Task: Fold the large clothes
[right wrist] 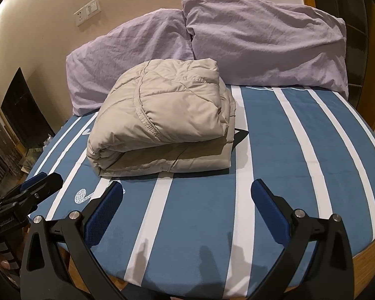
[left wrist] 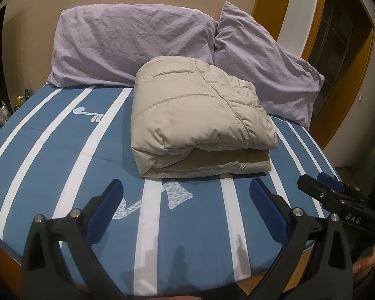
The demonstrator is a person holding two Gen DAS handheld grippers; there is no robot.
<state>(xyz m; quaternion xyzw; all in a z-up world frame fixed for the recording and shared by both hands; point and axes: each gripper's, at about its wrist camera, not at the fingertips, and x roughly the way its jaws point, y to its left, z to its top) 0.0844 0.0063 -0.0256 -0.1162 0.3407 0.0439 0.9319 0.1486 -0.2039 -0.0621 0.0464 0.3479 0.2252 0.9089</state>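
Here the beige quilted jacket [left wrist: 200, 122] lies folded into a thick, squarish bundle on the bed [left wrist: 62, 150], resting on the blue sheet with white stripes, roughly in the middle of the mattress and toward the head end. Its far edge sits just in front of two lilac pillows [left wrist: 132, 40] propped against the wall, and in the left wrist view it appears to touch the left one. A curved stitched seam runs across the top layer, and the lower layers show at the near side as a stacked fold. In the right wrist view a small dark pointed piece pokes out from under the bundle's right side; what it is cannot be told.

The left gripper [left wrist: 186, 195] hovers over the near part of the sheet, its blue-padded fingers spread wide and holding nothing, apart from the jacket. The right gripper [right wrist: 187, 195] is likewise spread wide and empty, just short of the bundle's near edge. Each tool shows at the edge of the other's view, side by side above the foot of the bed
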